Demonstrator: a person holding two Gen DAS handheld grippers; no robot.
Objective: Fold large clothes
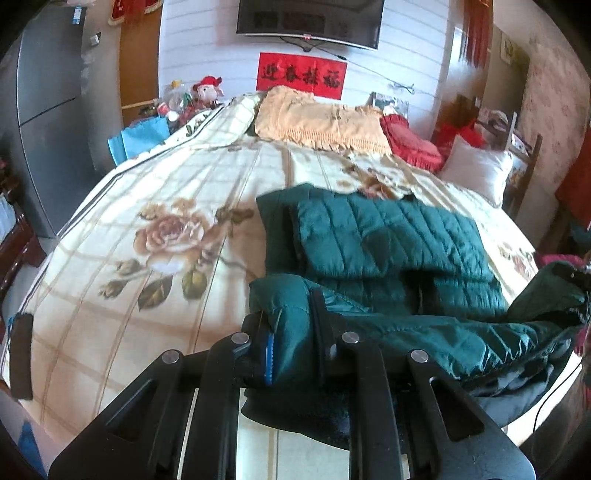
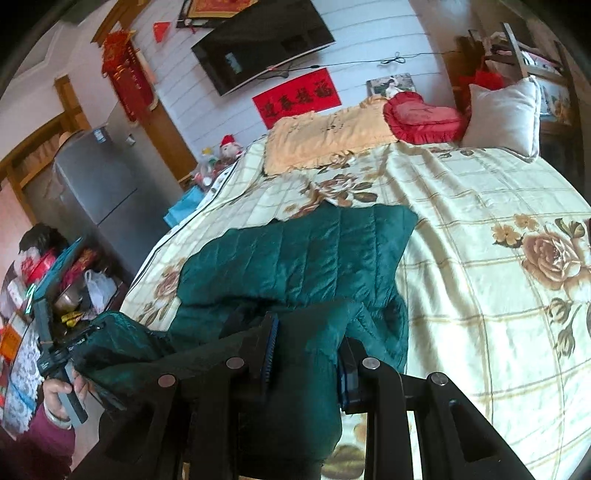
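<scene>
A dark green quilted jacket (image 1: 388, 243) lies on the bed's floral cover (image 1: 155, 192); it also shows in the right wrist view (image 2: 295, 254). My left gripper (image 1: 293, 347) is shut on a thick fold of the jacket's near edge, lifted off the bed. My right gripper (image 2: 308, 354) is shut on the other end of the same near edge. The right gripper shows at the right edge of the left wrist view (image 1: 576, 280), and the left gripper shows at the lower left of the right wrist view (image 2: 79, 339). The jacket's far half lies flat.
A tan blanket (image 1: 321, 118), a red heart cushion (image 1: 410, 142) and a white pillow (image 1: 476, 168) lie at the bed's far end. A grey fridge (image 1: 48, 110) stands left. A cluttered table (image 2: 55, 295) is beside the bed. A TV (image 1: 310, 18) hangs on the wall.
</scene>
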